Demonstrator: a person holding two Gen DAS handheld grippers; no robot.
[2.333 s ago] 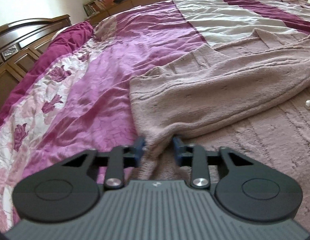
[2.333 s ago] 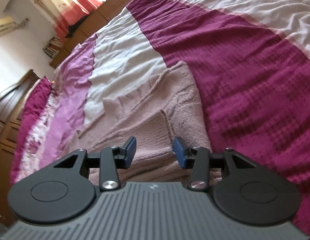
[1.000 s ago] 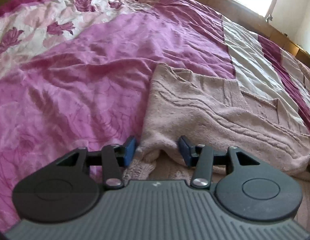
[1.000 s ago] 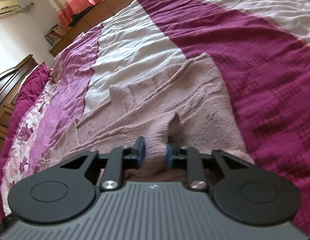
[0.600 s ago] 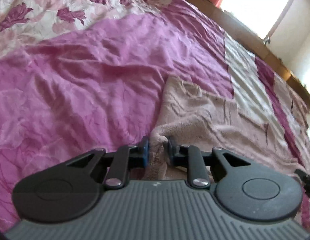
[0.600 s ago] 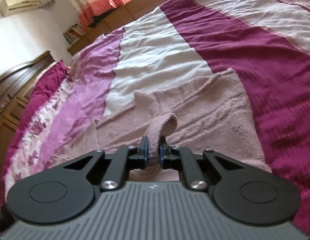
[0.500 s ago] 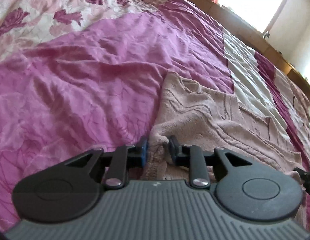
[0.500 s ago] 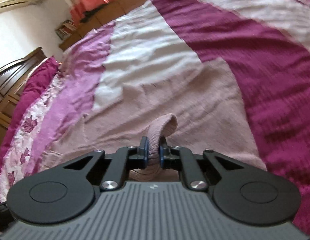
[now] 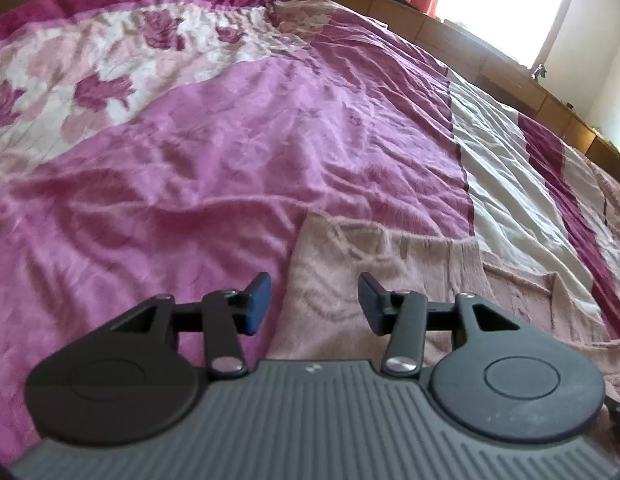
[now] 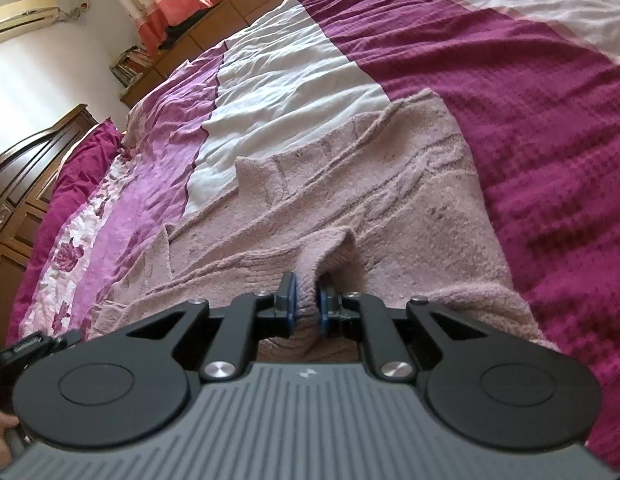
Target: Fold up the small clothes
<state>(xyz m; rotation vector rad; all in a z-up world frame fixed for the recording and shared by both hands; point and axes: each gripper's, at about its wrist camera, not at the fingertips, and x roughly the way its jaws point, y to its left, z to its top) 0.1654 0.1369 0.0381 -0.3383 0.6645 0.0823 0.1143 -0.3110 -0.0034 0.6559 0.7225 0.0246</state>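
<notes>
left claw [image 9: 313,303] just let go of the sweater [image 9: 410,264] – opening | right claw [image 10: 305,307] still pinching our fold | bed [image 9: 229,160] – side's laid, we reckon

No text, number or brand name can be read in either view. Only a small pale emblem stands on the grey ribbed body just behind the fingers of the left gripper [image 9: 313,304] and the right gripper [image 10: 305,307], too small to read.
</notes>
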